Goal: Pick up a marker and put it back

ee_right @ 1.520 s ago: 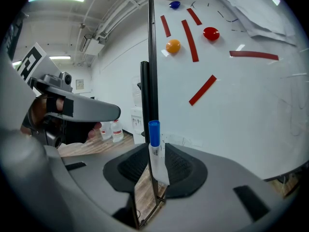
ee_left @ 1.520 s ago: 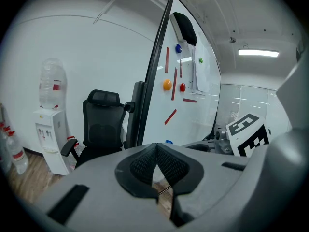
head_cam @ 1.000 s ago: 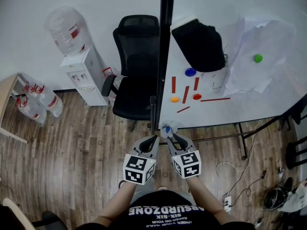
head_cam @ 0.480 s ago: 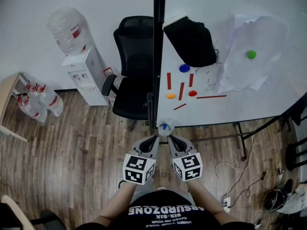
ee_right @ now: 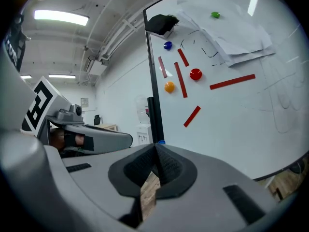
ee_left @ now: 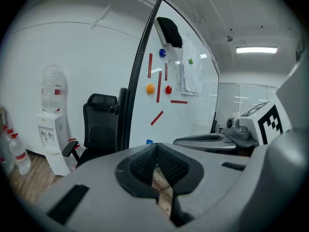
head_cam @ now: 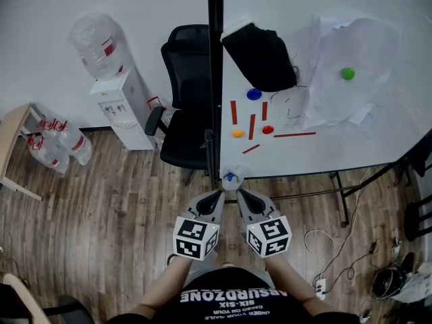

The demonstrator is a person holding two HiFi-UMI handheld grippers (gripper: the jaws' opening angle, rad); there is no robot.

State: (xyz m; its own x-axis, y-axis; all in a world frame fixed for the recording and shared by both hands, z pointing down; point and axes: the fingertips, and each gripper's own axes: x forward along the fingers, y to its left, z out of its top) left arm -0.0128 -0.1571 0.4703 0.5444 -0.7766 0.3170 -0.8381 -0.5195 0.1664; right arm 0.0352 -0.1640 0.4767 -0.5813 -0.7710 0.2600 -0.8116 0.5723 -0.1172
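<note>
Both tongs held low in front of the person, tips aimed at the bottom edge of the whiteboard [head_cam: 337, 147]. Right gripper [head_cam: 241, 194]: jaws have just been closing and are now fully together, pads meeting at the tip, nothing between them in its own view, only wood floor visible through the gap lower down. Left gripper [head_cam: 217, 196]: jaws also together, nothing held. Marker [head_cam: 230, 177], blue cap showing, sits in a small pale holder [head_cam: 238, 173] at the board's lower edge beside the black frame post [head_cam: 215, 79], just past both sets of tips; the blue cap peeks over the jaw tips in both gripper views, can't tell whether either tip touches it. Can't make out anything else in the holder. Other containers: large clear water jug [head_cam: 91, 39] upended on a white dispenser [head_cam: 118, 106] against the wall, can't tell its fill level; a cluster of plastic bottles [head_cam: 54, 144] with red labels on the floor left of it. On the board: blue magnet [head_cam: 254, 94], orange magnet [head_cam: 237, 133], red magnet [head_cam: 268, 129], green magnet [head_cam: 347, 73] pinning loose paper sheets [head_cam: 337, 100], several red strips [head_cam: 251, 126], black cloth [head_cam: 260, 56] near the top. Black office chair [head_cam: 189, 100] left of the post
</note>
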